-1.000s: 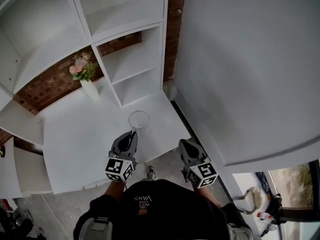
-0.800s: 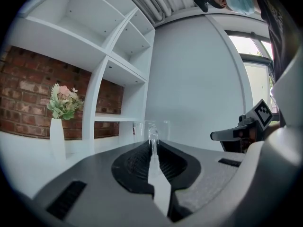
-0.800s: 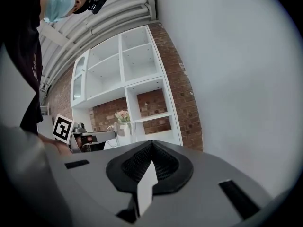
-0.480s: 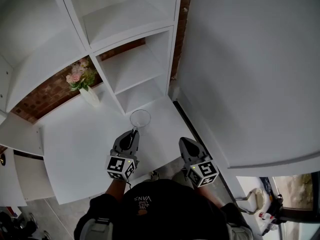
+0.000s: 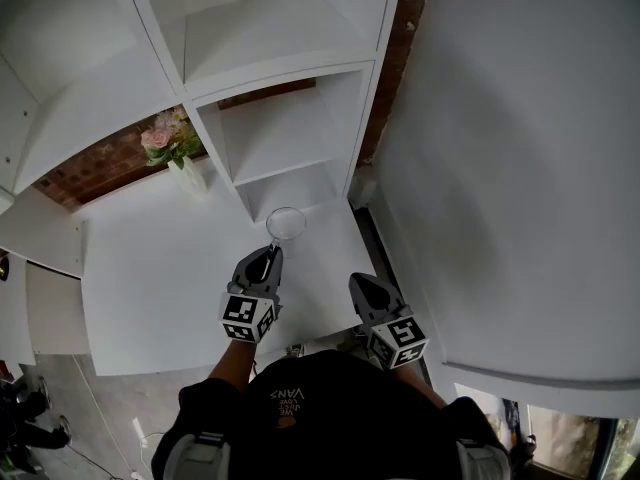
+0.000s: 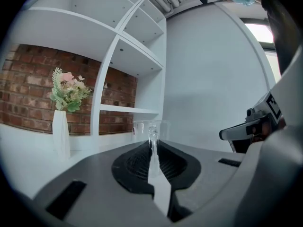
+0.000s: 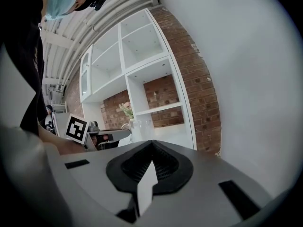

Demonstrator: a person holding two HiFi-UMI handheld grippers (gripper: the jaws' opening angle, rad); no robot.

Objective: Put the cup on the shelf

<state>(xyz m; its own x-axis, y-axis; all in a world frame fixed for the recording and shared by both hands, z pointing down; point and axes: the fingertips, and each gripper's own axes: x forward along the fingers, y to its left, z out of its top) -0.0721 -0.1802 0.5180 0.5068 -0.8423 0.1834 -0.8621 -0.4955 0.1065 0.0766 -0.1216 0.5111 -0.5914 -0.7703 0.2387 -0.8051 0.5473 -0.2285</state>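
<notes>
A clear glass cup [image 5: 286, 225] is held just in front of the white shelf unit's lowest open compartment [image 5: 295, 183], above the white counter [image 5: 150, 268]. My left gripper [image 5: 267, 258] is shut on the cup's near side; in the left gripper view the cup [image 6: 150, 128] stands upright at the tips of my left gripper [image 6: 152, 143]. My right gripper [image 5: 357, 285] hangs to the right at the counter's front edge, shut with nothing in it. In the right gripper view, my right gripper [image 7: 150, 148] shows closed jaws, with the cup [image 7: 142, 124] far off to the left.
A white vase with pink flowers [image 5: 183, 168] stands on the counter left of the shelf column. More white shelf compartments [image 5: 270, 38] rise above. A brick wall [image 5: 95, 173] lies behind, and a plain white wall [image 5: 520, 168] closes the right side.
The left gripper has carried the cup forward, closer to the lowest shelf compartment. The right gripper moved along beside it, still shut and empty.
</notes>
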